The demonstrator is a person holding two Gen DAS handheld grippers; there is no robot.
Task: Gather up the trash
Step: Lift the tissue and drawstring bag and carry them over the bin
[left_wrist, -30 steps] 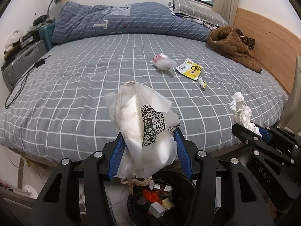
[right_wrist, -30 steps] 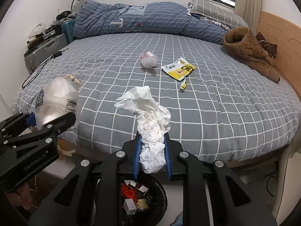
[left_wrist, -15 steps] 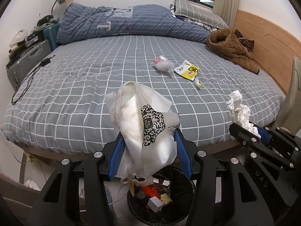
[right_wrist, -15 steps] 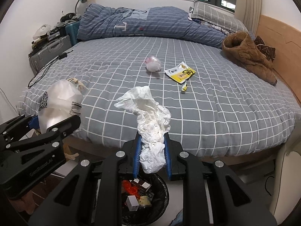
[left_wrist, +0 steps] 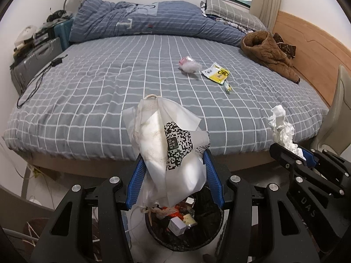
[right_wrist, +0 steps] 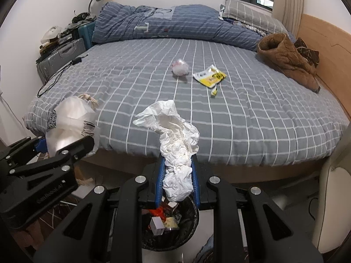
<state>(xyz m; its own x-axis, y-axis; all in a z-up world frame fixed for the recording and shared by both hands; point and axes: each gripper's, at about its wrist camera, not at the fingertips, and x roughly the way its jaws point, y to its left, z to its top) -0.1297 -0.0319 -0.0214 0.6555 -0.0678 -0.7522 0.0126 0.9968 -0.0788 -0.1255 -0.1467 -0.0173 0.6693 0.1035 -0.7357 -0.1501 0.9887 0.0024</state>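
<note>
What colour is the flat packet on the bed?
Yellow and white packet, seen best in the left wrist view.

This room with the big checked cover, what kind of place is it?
Most likely a home bedroom: a wide bed with a rumpled blue duvet and a pillow by the window, plus a suitcase beside it.
</note>
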